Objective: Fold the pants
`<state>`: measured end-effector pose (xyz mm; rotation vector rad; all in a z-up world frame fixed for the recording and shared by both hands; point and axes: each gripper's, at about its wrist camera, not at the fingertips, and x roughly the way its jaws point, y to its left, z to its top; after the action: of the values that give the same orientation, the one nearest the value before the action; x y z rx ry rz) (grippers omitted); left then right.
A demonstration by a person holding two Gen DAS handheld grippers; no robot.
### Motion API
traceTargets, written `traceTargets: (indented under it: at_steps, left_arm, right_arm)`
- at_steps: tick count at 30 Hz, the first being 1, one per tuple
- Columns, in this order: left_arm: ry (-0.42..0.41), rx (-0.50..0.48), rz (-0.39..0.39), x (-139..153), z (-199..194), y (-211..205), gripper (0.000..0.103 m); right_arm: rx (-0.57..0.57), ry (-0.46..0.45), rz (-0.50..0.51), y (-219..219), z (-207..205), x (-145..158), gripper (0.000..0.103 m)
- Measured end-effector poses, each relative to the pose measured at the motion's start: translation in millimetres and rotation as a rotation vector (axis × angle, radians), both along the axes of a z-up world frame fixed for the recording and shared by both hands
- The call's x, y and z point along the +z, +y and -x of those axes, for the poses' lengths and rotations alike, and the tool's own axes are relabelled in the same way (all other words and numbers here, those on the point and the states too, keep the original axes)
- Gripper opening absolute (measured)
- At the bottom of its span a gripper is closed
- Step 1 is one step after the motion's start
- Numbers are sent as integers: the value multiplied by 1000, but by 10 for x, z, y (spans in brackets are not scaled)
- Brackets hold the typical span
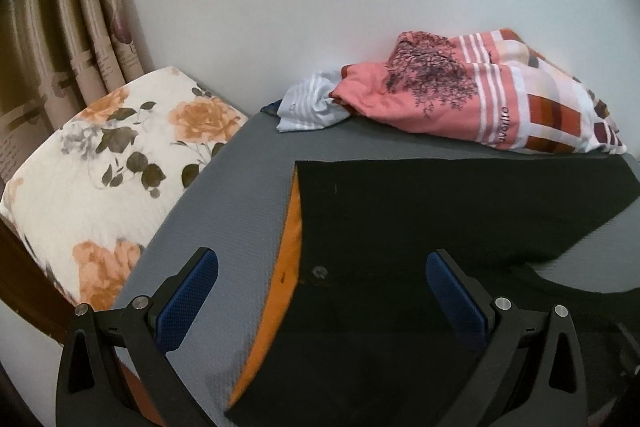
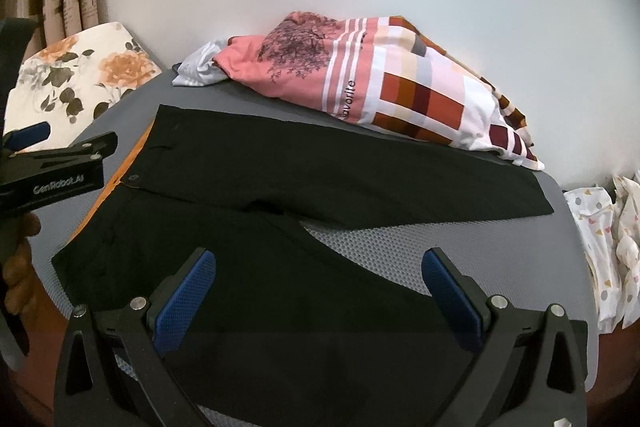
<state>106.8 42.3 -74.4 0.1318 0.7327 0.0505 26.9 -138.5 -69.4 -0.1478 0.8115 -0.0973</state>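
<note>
A grey textured mat point(image 2: 420, 247) covers the table. On the mat, black fabric pants point(image 2: 320, 171) lie flat, legs splayed in a V, waistband toward the mat's left edge with orange lining point(image 1: 288, 247) showing there. At the mat's far edge rests a pink, white and rust patterned cloth bundle point(image 2: 380, 95). Left of the mat sits a white floral cushion point(image 1: 112, 163). The right gripper point(image 2: 320, 299) hovers over the near pant leg, blue pads spread wide, holding nothing. The left gripper point(image 1: 322, 301) hangs above the waistband, likewise spread and empty.
</note>
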Motion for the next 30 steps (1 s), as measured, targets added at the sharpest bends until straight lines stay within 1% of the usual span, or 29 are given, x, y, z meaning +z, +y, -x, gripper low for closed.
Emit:
traceTargets:
  at_steps: [1, 4, 6, 8, 10, 11, 12, 13, 14, 15, 16, 18, 19, 21, 23, 26, 27, 28, 30]
  left_arm:
    - [8, -20, 16, -20, -79, 53, 103]
    - [35, -71, 105, -95, -386, 327, 103]
    - [42, -73, 118, -170, -636, 483, 103]
    - [67, -83, 139, -273, -927, 647, 102]
    - [102, -74, 156, -386, -1213, 800, 91]
    - [111, -78, 171, -433, -1331, 872, 79]
    - [140, -89, 195, -505, -1501, 954, 74]
    - [164, -98, 214, -567, -1611, 1015, 72]
    - [188, -115, 242, -642, -1751, 1075, 64]
    - [197, -126, 256, -698, -1841, 1111, 52]
    - [211, -127, 252, -767, -1953, 1142, 49]
    - [241, -149, 248, -879, -2132, 1172, 48]
    - [257, -160, 259, -930, -2218, 1192, 48]
    - [291, -183, 308, -1016, -2355, 1240, 48]
    - [271, -217, 300, -1046, -2439, 1218, 48]
    - [311, -289, 345, -1127, -2565, 1159, 48]
    - [306, -312, 345, -1142, -2586, 1122, 48]
    - [302, -335, 325, -1155, -2592, 1078, 48]
    - [343, -375, 300, -1226, -2646, 964, 48]
  right_arm:
    - [3, 2, 2, 11, -16, -11, 102]
    - [7, 16, 8, 21, -75, -65, 102]
    - [3, 26, 9, 10, -111, -102, 102]
    - [-3, 46, 6, -12, -162, -178, 102]
    - [-9, 63, 3, -32, -214, -242, 102]
    - [-13, 75, -1, -40, -246, -285, 102]
    - [-13, 83, -4, -41, -263, -311, 102]
    - [-13, 89, -9, -40, -282, -333, 102]
    - [-12, 94, -10, -29, -302, -358, 102]
    - [-12, 98, -9, -27, -316, -378, 102]
    - [-11, 102, -6, -20, -332, -392, 102]
    - [-8, 114, -7, -10, -367, -433, 102]
    - [-6, 119, -10, -2, -378, -446, 102]
    - [-4, 124, -8, 3, -402, -464, 102]
    - [-2, 130, -2, 21, -428, -493, 102]
    - [-1, 149, -9, 29, -476, -561, 102]
    - [0, 154, -11, 31, -487, -581, 102]
    - [1, 160, -12, 39, -499, -606, 102]
    - [3, 168, -10, 55, -522, -653, 102]
